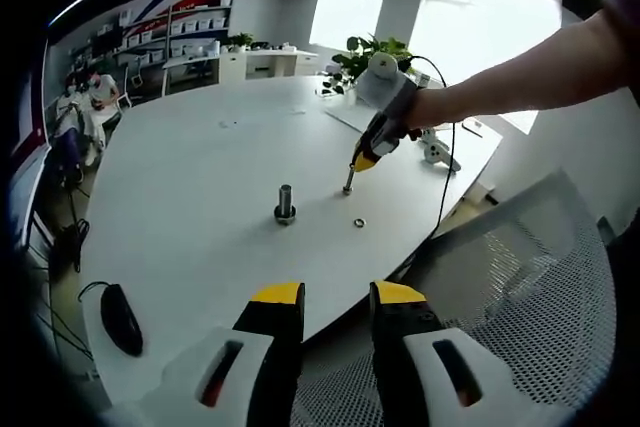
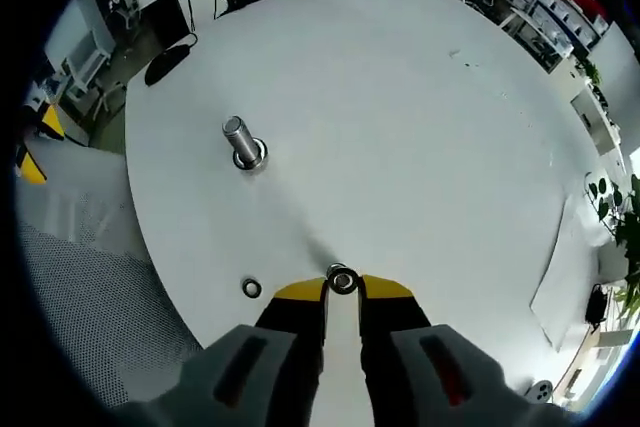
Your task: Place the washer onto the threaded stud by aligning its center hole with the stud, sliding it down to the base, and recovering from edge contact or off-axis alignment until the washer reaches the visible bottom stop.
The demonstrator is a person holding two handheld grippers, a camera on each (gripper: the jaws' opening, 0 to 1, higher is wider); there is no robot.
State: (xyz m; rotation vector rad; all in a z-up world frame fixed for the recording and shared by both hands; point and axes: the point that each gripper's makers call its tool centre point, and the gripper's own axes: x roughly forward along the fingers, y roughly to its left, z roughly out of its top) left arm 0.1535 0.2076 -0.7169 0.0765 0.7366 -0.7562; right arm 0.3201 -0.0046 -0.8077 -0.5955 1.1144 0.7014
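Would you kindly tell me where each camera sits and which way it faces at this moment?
Left gripper view: rides the left claw, held off the table's edge over a mesh chair, facing the threaded stud; the person's forearm shows.
Right gripper view: rides the right claw, looking down at a washer at its tips.
Shared: table, stud, spare washer.

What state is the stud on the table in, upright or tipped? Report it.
Upright. The stud stands on its base on the white table, shaft vertical in the left gripper view, apart from the right gripper.
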